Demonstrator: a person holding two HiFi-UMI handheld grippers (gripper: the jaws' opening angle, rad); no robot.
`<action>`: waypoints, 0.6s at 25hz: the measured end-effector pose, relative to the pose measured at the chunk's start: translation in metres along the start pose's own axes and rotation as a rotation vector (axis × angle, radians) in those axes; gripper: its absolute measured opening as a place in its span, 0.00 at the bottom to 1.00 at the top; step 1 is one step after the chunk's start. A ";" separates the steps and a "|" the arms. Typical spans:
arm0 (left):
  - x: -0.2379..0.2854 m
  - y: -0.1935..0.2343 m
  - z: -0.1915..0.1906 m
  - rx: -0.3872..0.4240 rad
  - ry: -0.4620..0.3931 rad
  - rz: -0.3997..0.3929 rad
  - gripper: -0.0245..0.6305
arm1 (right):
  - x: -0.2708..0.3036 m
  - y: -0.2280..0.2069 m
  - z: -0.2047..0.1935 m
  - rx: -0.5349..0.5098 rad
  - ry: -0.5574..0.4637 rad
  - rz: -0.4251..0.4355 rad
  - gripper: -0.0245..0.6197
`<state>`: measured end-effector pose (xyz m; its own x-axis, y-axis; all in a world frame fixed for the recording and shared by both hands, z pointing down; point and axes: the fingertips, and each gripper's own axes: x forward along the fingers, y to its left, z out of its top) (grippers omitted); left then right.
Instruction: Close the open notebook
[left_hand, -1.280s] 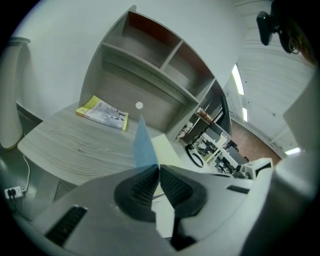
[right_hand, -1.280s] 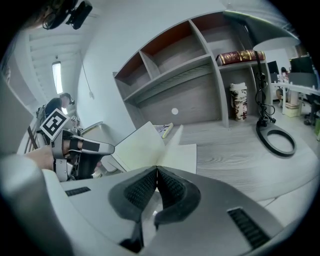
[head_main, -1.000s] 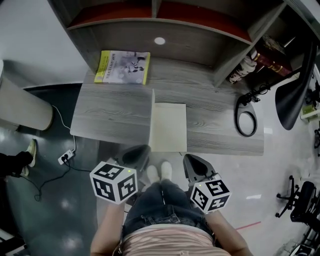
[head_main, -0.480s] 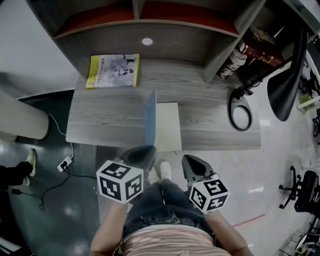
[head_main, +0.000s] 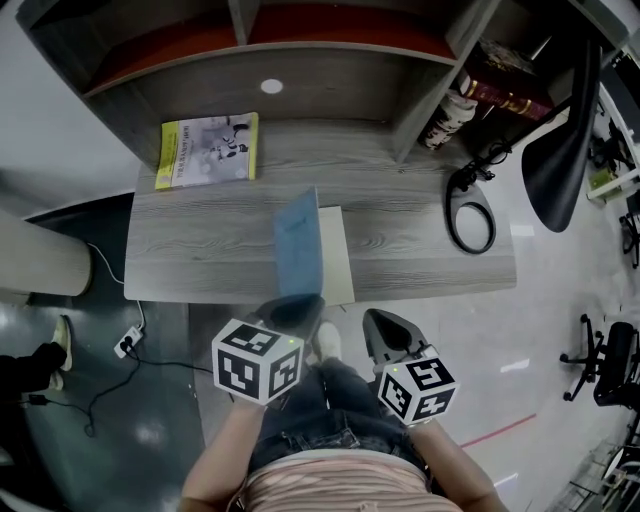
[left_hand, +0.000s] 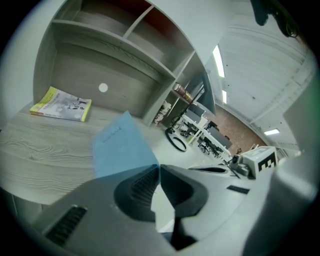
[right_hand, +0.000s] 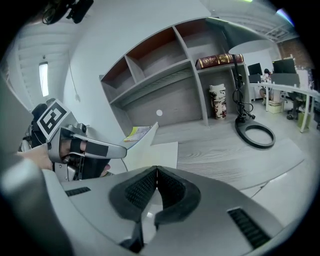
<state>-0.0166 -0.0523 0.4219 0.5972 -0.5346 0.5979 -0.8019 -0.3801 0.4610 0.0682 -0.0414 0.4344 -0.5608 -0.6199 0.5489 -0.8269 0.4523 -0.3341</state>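
The notebook lies near the front edge of the grey desk (head_main: 420, 240). Its blue cover (head_main: 298, 245) stands raised and tilted over the pale right-hand page (head_main: 340, 265). My left gripper (head_main: 295, 305) is at the cover's near edge, with its jaws shut on it. In the left gripper view the blue cover (left_hand: 120, 145) runs right into the closed jaw tips of the left gripper (left_hand: 159, 167). My right gripper (head_main: 385, 325) hangs shut and empty in front of the desk, right of the notebook. In the right gripper view, beyond my right gripper (right_hand: 157, 170), the page (right_hand: 152, 152) lies flat.
A yellow booklet (head_main: 205, 150) lies at the desk's back left. A black ring with a cable (head_main: 470, 215) rests at the right. Shelves with books (head_main: 500, 95) rise behind, and a black chair (head_main: 560, 140) stands to the right.
The blue cover has swung up from a thin upright edge and now leans rightward over the page, with my left gripper following it. The right gripper stayed put.
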 end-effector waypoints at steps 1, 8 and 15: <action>0.003 -0.001 -0.001 0.004 0.008 -0.005 0.07 | 0.000 -0.001 0.000 0.003 0.000 -0.004 0.05; 0.024 -0.008 -0.006 0.022 0.065 -0.035 0.08 | 0.000 -0.011 0.000 0.023 0.006 -0.027 0.05; 0.048 -0.011 -0.015 0.043 0.132 -0.061 0.08 | 0.003 -0.021 0.000 0.043 0.011 -0.047 0.05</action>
<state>0.0217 -0.0625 0.4555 0.6397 -0.4066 0.6523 -0.7626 -0.4420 0.4723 0.0838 -0.0534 0.4431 -0.5206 -0.6325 0.5736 -0.8537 0.3942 -0.3402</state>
